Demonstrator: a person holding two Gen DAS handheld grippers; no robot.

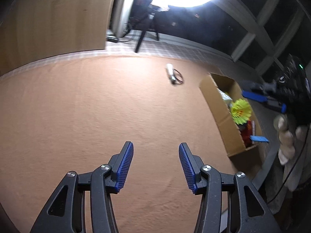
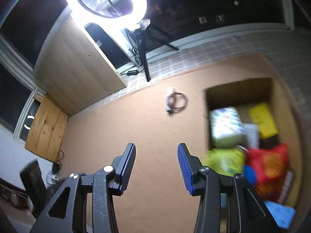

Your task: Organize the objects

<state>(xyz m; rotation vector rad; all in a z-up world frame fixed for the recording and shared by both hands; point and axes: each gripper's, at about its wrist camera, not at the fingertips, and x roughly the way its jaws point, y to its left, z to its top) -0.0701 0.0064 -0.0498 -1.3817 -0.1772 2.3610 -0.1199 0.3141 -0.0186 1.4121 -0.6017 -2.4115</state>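
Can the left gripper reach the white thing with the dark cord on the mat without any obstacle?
Probably yes. The left gripper is open and empty, and only bare mat lies between it and the white thing with the cord. The cardboard box stands off to the side.

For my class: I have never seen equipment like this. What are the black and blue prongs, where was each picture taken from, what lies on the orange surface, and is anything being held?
The prongs are two hand-held grippers, each carrying its own camera that looks along its fingers. One picture comes from the left gripper, the other from the right gripper. Both are open and hold nothing. On the orange mat lie a small white item with a coiled cable and a cardboard box filled with colourful things.
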